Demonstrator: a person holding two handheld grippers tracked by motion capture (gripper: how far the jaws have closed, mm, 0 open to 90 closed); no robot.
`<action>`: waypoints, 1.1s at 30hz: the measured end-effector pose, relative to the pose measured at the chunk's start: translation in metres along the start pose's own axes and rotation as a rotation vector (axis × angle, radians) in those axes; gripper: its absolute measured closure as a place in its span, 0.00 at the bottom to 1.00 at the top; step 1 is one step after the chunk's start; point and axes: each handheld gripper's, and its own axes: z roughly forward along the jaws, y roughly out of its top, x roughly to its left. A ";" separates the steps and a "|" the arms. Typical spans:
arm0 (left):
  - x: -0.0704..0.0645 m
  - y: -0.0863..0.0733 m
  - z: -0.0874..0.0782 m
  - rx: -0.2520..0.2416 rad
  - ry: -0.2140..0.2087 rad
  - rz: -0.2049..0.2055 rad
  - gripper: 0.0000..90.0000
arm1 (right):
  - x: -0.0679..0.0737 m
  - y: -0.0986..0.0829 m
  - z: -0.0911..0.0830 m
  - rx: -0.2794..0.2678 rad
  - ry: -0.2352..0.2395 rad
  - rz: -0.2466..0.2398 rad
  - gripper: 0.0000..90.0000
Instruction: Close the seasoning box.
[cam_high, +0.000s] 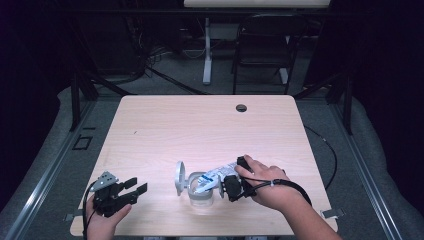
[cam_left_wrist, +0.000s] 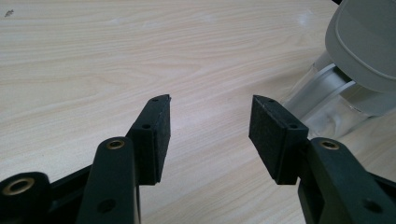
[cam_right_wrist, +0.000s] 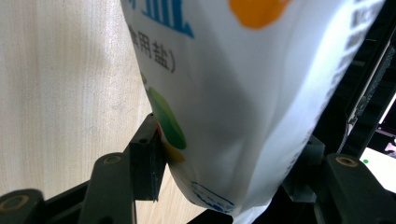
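Salt bag (cam_high: 216, 176) clamped between jaws of right hand-held gripper (cam_high: 226, 186), tilted mouth-down over clear jar (cam_high: 201, 197) with hinged lid (cam_high: 179, 177) raised, left hand-held gripper (cam_high: 134, 191) held wide open and empty, near bench (cam_high: 200, 130) front-left edge.

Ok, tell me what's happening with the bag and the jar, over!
Right gripper shut on salt bag, tipped over open jar. Left gripper open, empty, apart. Nothing in the way.

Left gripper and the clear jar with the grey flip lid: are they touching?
Apart. In the high view the left gripper sits well left of the clear jar, bare table between; the left gripper view shows open jaws with nothing between them.
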 end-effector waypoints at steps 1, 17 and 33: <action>0.000 0.000 0.000 0.000 0.000 0.000 0.54 | 0.000 0.000 0.000 0.000 0.000 0.000 0.47; 0.000 0.000 0.000 0.013 -0.001 0.003 0.54 | -0.002 0.001 -0.001 0.003 0.006 -0.013 0.47; 0.001 -0.001 0.001 0.008 0.001 -0.004 0.54 | -0.003 0.002 -0.001 0.012 -0.006 -0.041 0.47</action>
